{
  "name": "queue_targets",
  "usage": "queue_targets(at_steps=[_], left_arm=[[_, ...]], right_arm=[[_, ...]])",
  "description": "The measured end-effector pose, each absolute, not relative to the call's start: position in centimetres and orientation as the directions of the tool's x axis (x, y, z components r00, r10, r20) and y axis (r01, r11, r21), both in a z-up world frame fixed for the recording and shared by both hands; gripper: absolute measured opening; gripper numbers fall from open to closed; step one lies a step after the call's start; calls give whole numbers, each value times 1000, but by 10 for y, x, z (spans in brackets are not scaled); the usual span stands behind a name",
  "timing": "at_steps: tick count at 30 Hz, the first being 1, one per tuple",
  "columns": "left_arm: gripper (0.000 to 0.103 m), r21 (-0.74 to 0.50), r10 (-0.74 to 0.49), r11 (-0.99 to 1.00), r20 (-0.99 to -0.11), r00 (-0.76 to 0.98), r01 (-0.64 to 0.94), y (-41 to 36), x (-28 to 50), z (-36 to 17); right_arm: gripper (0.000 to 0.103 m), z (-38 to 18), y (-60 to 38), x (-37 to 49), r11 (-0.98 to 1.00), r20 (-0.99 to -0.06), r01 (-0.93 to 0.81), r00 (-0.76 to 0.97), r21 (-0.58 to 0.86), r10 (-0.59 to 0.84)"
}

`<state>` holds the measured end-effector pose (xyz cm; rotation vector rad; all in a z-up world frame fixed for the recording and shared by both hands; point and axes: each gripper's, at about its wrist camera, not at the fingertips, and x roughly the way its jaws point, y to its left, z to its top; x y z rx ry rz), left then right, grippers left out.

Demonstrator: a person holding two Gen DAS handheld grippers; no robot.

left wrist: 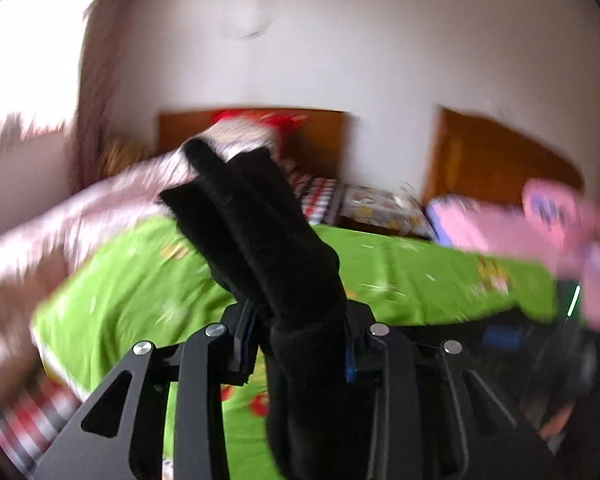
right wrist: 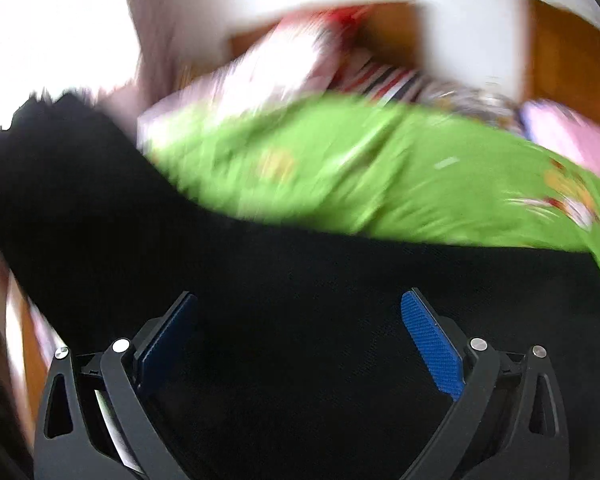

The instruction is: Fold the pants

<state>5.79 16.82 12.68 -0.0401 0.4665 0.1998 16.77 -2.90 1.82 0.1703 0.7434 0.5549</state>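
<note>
Left wrist view: your left gripper [left wrist: 300, 344] clamps a bunch of the black pants [left wrist: 260, 240], which rise above the green bedspread [left wrist: 420, 280].

Right wrist view: your right gripper [right wrist: 300, 344] stands wide apart, grasping nothing, over the pants [right wrist: 260, 280] spread beneath it, all blurred.

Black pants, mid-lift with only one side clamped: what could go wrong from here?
1. Only the left tongs grip the black pants, on a bunched wad; it may slip or fold unevenly.
2. The right tongs are open over the cloth, so that side hangs free and may sag onto the green bedspread.
3. Heavy motion blur suggests fast swinging.
</note>
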Motion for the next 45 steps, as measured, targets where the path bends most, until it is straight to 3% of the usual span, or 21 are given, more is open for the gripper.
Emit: queue_targets(at_steps=[3,6,8,10,11,13,16,18,21,23,26,28,34,39,42,44,45], left_arm=[[31,183,114,983,-478,871,-28,80,62,104],[32,321,59,931,-603,796,174,0,74,34],[38,330,29,903,-684,729,274,-26,79,-2],[45,436,98,868,-618,780,237,-40,67,-12],[60,423,75,869,-625,777,256,-39,64,-8],[81,328,-58,882,-636,770,338,-25,52,8],[81,256,-196,871,-600,775,419,0,16,36],[81,166,-238,904,-568,788,393,30,4,54],[81,40,-115,985,-557,822,165,103,7,67],[76,45,28,999,-579,815,-2,142,13,63],[68,121,112,991,-575,811,-52,154,5,58],[68,161,105,987,-573,813,-14,147,2,52],[73,224,97,973,-591,801,48,125,12,27],[75,229,67,969,-606,793,93,121,27,11],[84,234,57,967,-576,816,98,121,17,19],[86,234,72,969,-562,824,75,125,15,22],[86,233,81,971,-557,826,62,127,15,24]], right_arm=[[98,45,-102,162,874,-508,-292,724,389,468],[98,59,-163,154,894,-480,-195,787,404,388],[98,58,-193,148,898,-492,-144,795,415,355],[98,49,-212,144,902,-522,-118,781,416,343],[98,44,-215,143,903,-536,-116,770,414,345],[98,30,-216,141,899,-560,-119,745,422,362],[98,19,-203,139,886,-581,-163,702,433,413],[98,19,-186,132,867,-567,-231,676,442,470],[98,29,-145,117,833,-547,-397,629,386,553],[88,34,-120,107,799,-554,-492,580,346,598],[61,27,-104,96,742,-583,-554,479,378,656],[55,19,-101,84,696,-589,-575,407,429,699],[54,-8,-95,81,736,-671,-514,357,440,650],[54,-19,-98,106,693,-617,-441,327,570,716],[52,-19,-97,120,655,-573,-399,319,641,755],[15,-19,-93,121,680,-596,-398,329,616,732],[13,-18,-91,119,680,-596,-407,331,609,732]])
